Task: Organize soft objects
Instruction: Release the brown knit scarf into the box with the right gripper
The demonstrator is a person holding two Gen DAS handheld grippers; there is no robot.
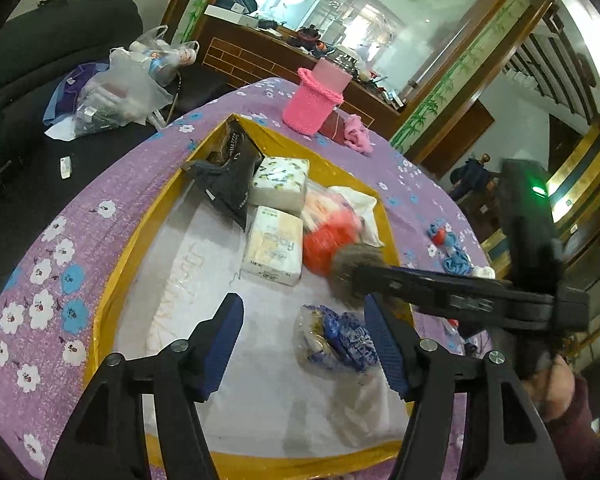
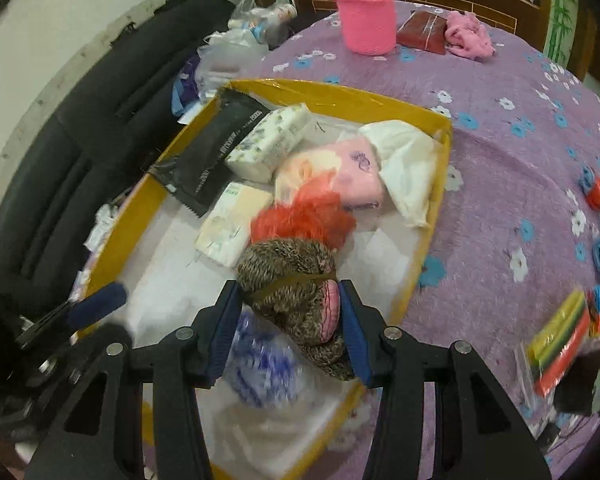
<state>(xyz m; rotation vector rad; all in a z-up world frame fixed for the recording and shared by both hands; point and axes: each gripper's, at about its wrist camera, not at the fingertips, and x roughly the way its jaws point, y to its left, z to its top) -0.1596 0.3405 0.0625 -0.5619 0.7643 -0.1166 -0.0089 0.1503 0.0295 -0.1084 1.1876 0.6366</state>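
The left wrist camera sat just behind the left gripper [image 1: 304, 340] and looked forward and steeply down along its fingers, close over the yellow-rimmed tray [image 1: 112, 280] on the bench [image 1: 100, 216]. Its view ran toward 12 o'clock, where a mirrored wooden cabinet [image 1: 260, 56] stood, with a dark sofa [image 1: 60, 60] at 10 o'clock.

The right wrist camera rode behind the right gripper [image 2: 288, 320], tilted more sharply downward and nearer the tray [image 2: 432, 216]. The bench cloth [image 2: 520, 120] filled its view from 1 to 4 o'clock.

Both views shared the tray's contents, the pink knitted holder [image 1: 312, 104] [image 2: 366, 20] at 12 o'clock, and the sofa [image 2: 80, 140]. Each camera also caught the other gripper: the right one [image 1: 440, 288] at 3 o'clock, the left one [image 2: 80, 316] at 8 o'clock.
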